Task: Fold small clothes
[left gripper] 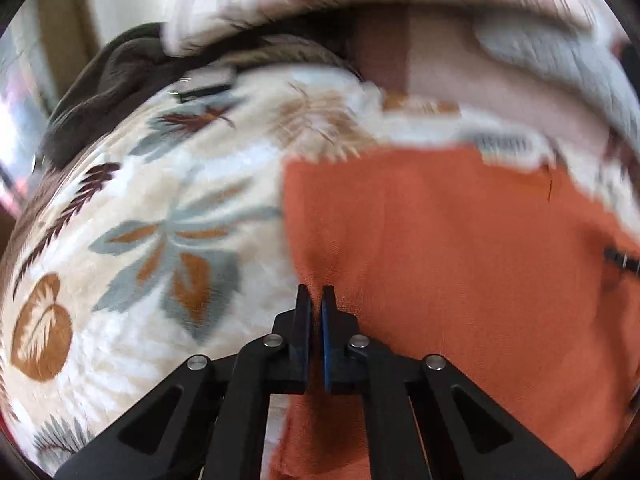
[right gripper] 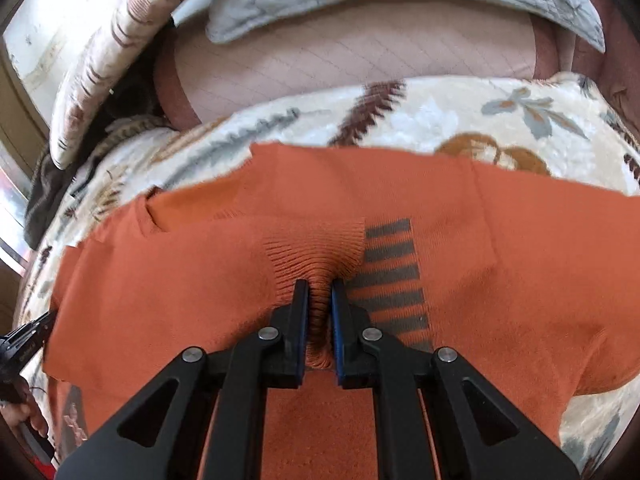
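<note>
Orange garment [right gripper: 500, 280] on leaf-print blanket [left gripper: 160, 240]

Black body of the left gripper [right gripper: 24, 346], at left edge of right wrist view: small pale lettering, too small and blurred to read.
Orange knit garment [right gripper: 500, 264], dark grey horizontal bar print [right gripper: 394, 280] beside ribbed cuff: stripes only, no letters or numbers.
Cream plush blanket with leaf pattern [left gripper: 160, 208]: pattern only, no text.
Readable text overall: none.
</note>
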Action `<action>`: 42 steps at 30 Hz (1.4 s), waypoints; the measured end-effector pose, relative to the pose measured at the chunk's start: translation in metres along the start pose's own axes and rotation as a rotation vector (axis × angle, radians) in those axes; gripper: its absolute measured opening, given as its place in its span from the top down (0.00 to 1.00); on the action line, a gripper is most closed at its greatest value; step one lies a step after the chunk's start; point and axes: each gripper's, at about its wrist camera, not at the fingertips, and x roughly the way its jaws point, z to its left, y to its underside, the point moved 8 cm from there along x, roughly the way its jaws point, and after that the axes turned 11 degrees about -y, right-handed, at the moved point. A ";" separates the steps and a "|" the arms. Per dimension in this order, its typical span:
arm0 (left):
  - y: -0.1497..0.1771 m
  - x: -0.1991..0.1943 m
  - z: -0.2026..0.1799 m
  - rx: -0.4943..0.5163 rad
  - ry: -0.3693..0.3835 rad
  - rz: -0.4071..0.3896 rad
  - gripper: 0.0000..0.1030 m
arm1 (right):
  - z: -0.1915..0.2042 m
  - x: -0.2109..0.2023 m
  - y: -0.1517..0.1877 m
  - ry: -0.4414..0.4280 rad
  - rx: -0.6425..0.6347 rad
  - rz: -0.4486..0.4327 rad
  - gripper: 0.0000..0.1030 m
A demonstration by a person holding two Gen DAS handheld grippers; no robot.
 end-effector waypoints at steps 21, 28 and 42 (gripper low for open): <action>-0.001 -0.057 0.009 0.038 0.088 -0.119 0.75 | 0.044 -0.020 0.005 -0.098 -0.091 0.021 0.60; 0.048 -0.077 -0.006 0.135 0.125 -0.032 0.64 | 0.041 -0.012 0.040 -0.185 0.096 0.149 0.57; 0.050 -0.019 -0.004 0.019 0.083 0.082 0.87 | -0.012 -0.004 0.025 -0.090 0.175 0.015 0.94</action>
